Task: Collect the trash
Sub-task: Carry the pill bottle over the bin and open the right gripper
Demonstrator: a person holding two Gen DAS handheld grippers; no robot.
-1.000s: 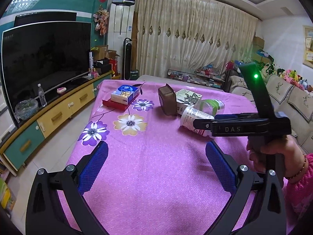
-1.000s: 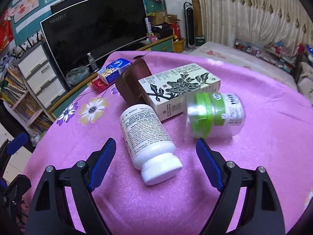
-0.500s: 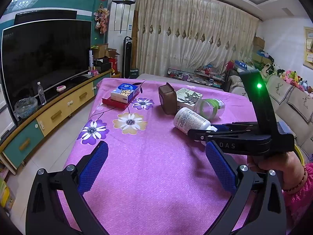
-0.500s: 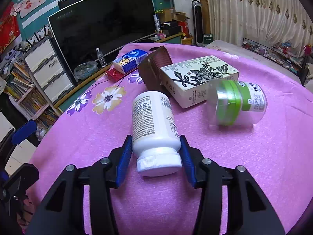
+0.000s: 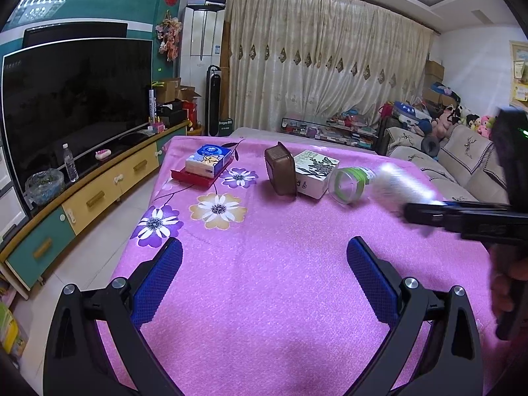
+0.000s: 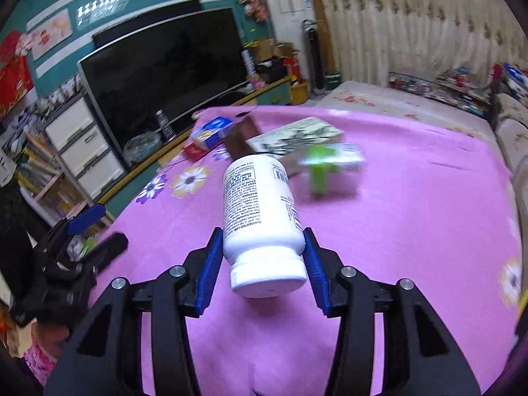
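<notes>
Right wrist view showed the right tool [image 6: 262, 257] clenched on a white pill bottle [image 6: 260, 211], its 2 blue pads pressed against the bottle's sides just above the cap, which faced the camera at frame center. The bottle appeared lifted off the pink worktop [image 6: 412, 231]. Behind it, toward upper center, lay a blurred clear jar with a green lid [image 6: 330, 165], a printed carton [image 6: 293, 138] and a brown container [image 6: 241, 142]. Left wrist view showed the left tool [image 5: 262, 274] released, pads wide apart over bare pink cloth in the lower frame, with the bottle a white blur at the right edge.
</notes>
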